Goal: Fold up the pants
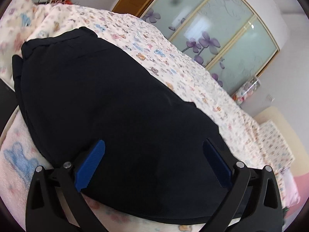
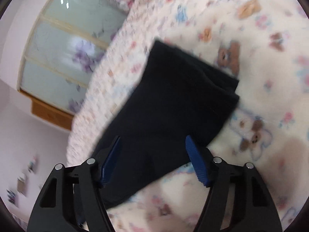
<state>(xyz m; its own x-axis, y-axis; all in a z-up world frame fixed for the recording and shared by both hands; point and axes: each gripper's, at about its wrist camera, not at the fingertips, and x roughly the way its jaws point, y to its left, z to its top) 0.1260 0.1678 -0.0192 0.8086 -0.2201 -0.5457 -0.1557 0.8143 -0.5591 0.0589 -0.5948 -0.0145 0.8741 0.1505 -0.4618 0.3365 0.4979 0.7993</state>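
Both the left gripper [image 1: 153, 154] and right gripper [image 2: 152, 152] are angled downward, jaws spread, over the pants [image 1: 100, 96] on the bed [image 1: 193, 73]

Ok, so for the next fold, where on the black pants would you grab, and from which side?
Probably the near edge of the black pants. They lie flat on the bedspread, already doubled, so only the edge offers layers to pinch. Come in low from the near side; the left gripper and the right gripper both stand open over that end.
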